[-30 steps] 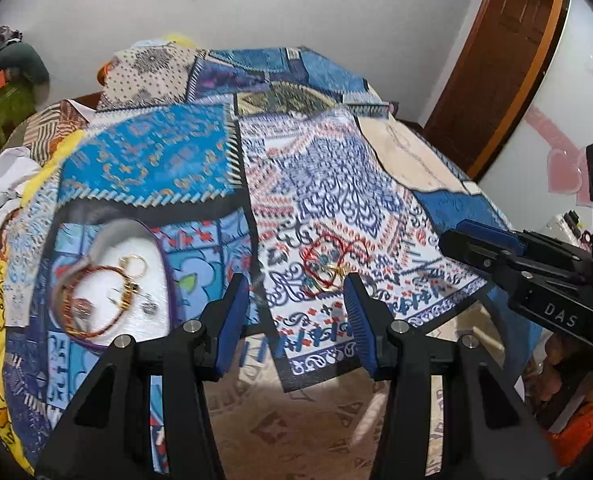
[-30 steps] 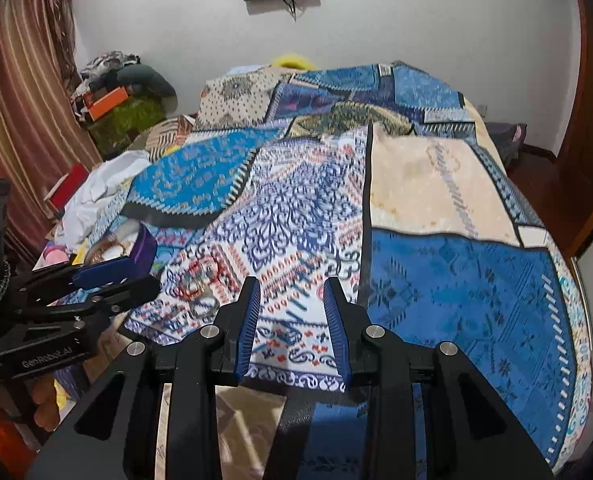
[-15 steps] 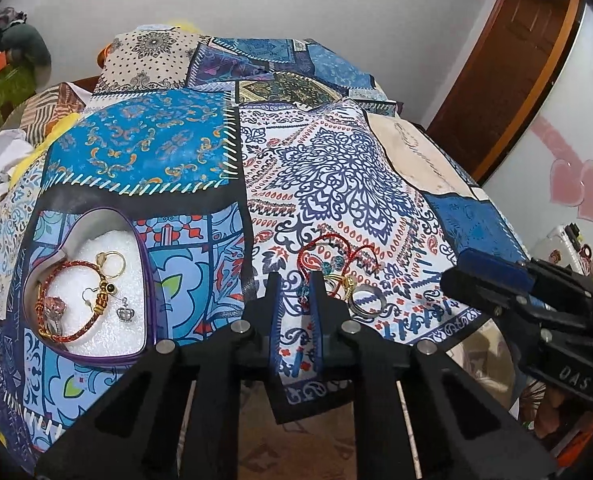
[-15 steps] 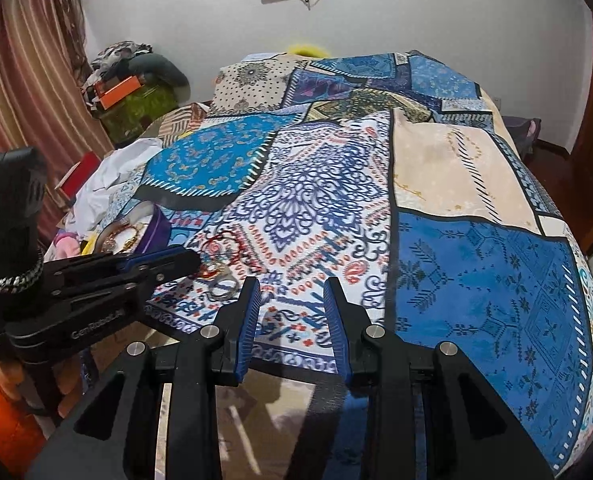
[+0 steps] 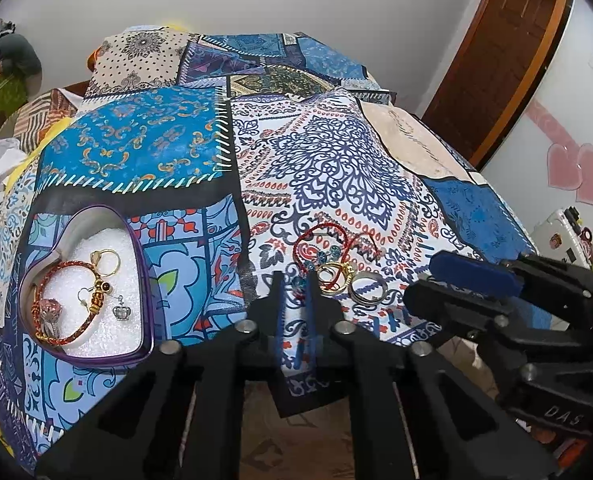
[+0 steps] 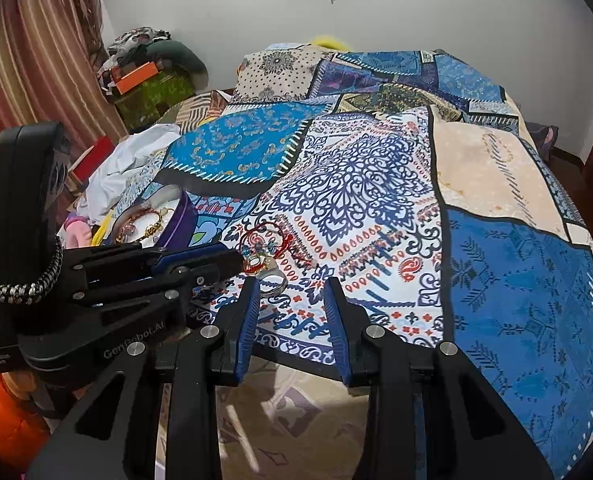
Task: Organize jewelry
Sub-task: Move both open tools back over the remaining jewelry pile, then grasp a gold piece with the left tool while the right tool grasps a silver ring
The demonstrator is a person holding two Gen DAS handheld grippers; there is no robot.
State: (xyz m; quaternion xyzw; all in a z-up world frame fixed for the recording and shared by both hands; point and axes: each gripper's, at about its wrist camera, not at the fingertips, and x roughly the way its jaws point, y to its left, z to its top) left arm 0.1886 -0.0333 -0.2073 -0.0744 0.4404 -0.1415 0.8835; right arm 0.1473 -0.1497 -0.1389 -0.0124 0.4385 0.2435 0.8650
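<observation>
At the bottom centre of the left wrist view, the left tool has its fingers nearly together, tips at the near edge of the loose jewelry pile on the bed — whether they pinch anything I cannot tell. To do this well, nip one piece only, lift clear of the red cord, then carry it to the heart-shaped tin at lower left. Only this view shows the tin's contents laid out. The right wrist view shows the right tool, fingers apart and empty, and the curtain at upper left.
</observation>
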